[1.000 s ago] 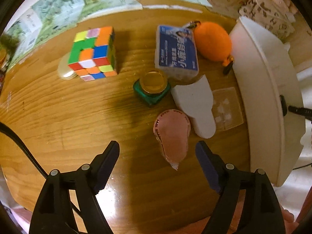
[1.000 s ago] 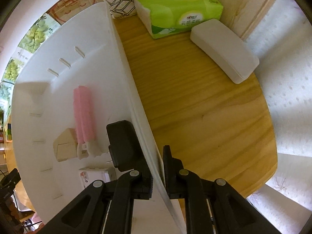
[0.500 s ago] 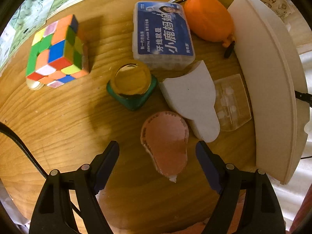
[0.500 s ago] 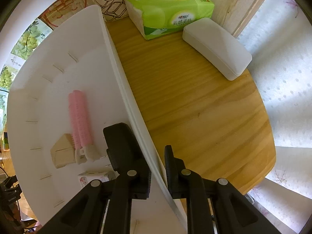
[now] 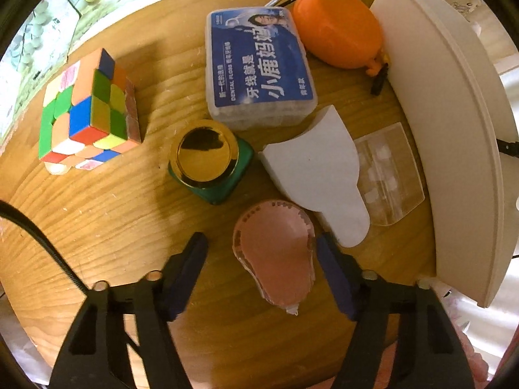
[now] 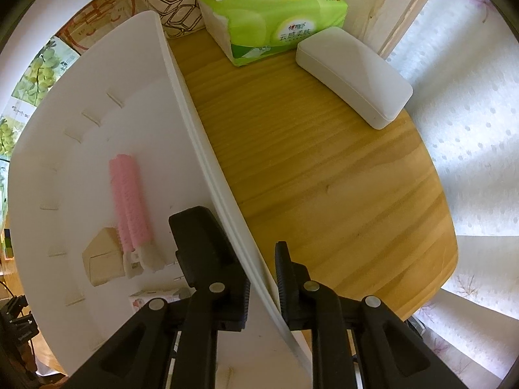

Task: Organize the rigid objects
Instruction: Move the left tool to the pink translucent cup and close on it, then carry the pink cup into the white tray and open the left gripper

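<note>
On the wooden table, a flat pink scallop-edged piece (image 5: 275, 259) lies between the fingers of my left gripper (image 5: 261, 240), whose jaws are closing. The right finger is at the piece's edge; the left finger stands apart from it. Beyond it sit a green jar with a gold lid (image 5: 207, 159), a colour cube (image 5: 87, 110), a blue dental floss box (image 5: 259, 64), an orange pouch (image 5: 337, 26), a white curved piece (image 5: 318, 168) and a clear plastic case (image 5: 389, 175). My right gripper (image 6: 240, 236) is shut on the wall of the white bin (image 6: 97, 129).
Inside the bin lie a pink roller (image 6: 129, 201), a tan box (image 6: 103, 259) and a small white box (image 6: 152, 298). To the right of the bin, a green tissue pack (image 6: 272, 13) and a white case (image 6: 353, 74) rest on the table. The bin's outer wall (image 5: 454, 129) stands right of the clutter.
My left gripper has sunk toward the table, so the objects look larger, and its jaws have narrowed around the pink piece. The right gripper stays clamped on the bin wall.
</note>
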`<state>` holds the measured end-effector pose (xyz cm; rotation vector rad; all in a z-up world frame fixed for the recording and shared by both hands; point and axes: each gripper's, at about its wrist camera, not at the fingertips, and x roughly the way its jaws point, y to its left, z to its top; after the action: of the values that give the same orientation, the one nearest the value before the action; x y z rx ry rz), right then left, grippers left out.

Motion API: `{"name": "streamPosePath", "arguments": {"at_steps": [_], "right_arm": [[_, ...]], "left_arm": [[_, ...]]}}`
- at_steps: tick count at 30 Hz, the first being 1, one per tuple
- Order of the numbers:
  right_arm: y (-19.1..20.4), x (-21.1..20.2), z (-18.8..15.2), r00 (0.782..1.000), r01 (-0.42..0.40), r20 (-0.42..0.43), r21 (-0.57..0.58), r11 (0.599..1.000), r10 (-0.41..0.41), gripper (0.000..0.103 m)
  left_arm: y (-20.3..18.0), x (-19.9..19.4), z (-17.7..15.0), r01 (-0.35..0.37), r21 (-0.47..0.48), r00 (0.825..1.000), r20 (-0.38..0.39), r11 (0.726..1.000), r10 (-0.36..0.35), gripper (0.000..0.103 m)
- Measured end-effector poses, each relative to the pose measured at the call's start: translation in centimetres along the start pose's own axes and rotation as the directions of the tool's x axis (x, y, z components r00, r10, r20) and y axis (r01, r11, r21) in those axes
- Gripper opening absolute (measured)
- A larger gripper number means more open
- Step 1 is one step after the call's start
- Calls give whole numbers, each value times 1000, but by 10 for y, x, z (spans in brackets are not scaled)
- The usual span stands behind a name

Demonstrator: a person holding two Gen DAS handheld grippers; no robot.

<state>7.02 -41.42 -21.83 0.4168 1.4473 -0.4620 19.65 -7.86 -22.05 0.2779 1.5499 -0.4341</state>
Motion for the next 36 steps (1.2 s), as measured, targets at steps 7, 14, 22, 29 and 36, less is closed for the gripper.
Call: {"name": "streamPosePath", "arguments": {"at_steps": [7, 14, 22, 29, 36], "right_arm": [[4, -1, 0, 1000, 11, 4, -10, 1000, -11, 17], [8, -1, -3, 1000, 17, 14, -27, 999, -17, 16], [9, -3, -4, 1000, 4, 23, -35, 999, -4, 15], [6, -2, -4, 1000, -18, 15, -73, 997, 20, 13], [4, 2, -3, 999, -34, -15, -133, 991, 32, 11]], "left_arm": [[-5, -6, 0, 22, -9, 1000, 20, 1000, -21, 54], [-2, -11, -14, 33, -31, 999, 21, 999, -32, 53], [-2, -9, -35, 24, -83, 1000, 16, 996, -23, 53], [-11, -26, -57, -9, -97, 1000, 15, 995, 10, 53], [-35, -62, -66, -46, -95, 997, 58, 994, 51, 53]]}}
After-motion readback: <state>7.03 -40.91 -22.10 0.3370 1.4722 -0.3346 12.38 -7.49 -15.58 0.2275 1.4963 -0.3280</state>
